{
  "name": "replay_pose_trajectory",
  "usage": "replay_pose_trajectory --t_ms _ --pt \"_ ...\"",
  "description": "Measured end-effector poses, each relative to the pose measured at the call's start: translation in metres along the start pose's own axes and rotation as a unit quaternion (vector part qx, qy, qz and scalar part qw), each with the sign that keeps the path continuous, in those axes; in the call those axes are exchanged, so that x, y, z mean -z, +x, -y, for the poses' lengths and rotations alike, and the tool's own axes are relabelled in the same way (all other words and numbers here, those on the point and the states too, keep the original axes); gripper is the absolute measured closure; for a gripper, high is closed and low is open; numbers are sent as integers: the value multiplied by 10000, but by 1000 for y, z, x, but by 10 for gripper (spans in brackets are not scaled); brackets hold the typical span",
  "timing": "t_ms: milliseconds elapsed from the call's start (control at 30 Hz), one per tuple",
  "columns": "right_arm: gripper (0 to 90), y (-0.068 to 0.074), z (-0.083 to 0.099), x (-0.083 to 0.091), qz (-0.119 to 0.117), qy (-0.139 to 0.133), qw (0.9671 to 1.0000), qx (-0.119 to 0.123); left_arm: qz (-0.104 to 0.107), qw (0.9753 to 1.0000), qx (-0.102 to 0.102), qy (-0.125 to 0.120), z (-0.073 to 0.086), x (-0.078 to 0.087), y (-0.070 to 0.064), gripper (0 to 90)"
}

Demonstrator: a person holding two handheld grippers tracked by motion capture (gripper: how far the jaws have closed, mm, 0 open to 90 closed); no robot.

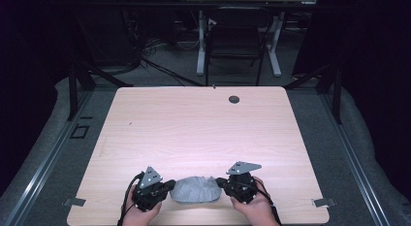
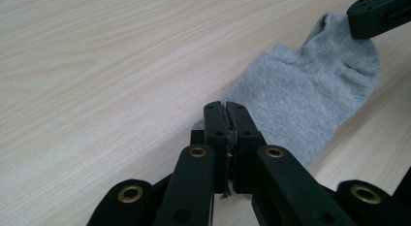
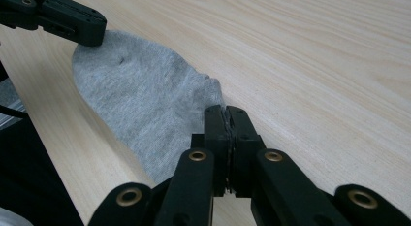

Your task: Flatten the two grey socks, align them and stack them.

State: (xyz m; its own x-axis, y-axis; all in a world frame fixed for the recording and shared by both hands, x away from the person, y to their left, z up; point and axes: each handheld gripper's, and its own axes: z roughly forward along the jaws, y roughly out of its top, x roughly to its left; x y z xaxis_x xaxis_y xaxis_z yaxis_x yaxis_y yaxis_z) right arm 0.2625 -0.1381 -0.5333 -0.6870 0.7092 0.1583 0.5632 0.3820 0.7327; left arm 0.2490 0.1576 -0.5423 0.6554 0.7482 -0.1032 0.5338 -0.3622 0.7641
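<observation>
Step in hand: both ends gripped; grey sock (image 1: 195, 189) lies at 6 o'clock on the surface (image 1: 194, 129); left gripper (image 2: 226, 107) and right gripper (image 3: 225, 111) jaws clenched on opposite ends; next move probably calls for a matched lift or fold.

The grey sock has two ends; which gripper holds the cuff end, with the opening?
The right gripper holds it. In the left gripper view, the ribbed cuff of the grey sock lies by the far jaws, while the left gripper pinches the smooth, closed end.

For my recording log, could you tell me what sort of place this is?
Probably a lab or recording studio: a bare wooden table ringed by dark curtains, cables on the floor, another desk behind, and two grippers at a grey sock.
</observation>
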Motion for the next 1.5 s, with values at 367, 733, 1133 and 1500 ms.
replay_pose_trajectory --t_ms 367,733,1133,1500 --pt "885 -4 4 -7 54 111 9999 -15 -17 9999 -13 154 5 -10 0 887" --pt "884 -7 10 -16 82 291 9995 -26 -43 9997 16 245 10 -18 3 886" --pt "851 -9 13 -19 135 285 9995 -54 -49 9998 -19 196 9 -19 2 870" --pt "857 7 6 -10 73 -3 9994 348 -3 9998 -179 -35 1 -8 -9 838"
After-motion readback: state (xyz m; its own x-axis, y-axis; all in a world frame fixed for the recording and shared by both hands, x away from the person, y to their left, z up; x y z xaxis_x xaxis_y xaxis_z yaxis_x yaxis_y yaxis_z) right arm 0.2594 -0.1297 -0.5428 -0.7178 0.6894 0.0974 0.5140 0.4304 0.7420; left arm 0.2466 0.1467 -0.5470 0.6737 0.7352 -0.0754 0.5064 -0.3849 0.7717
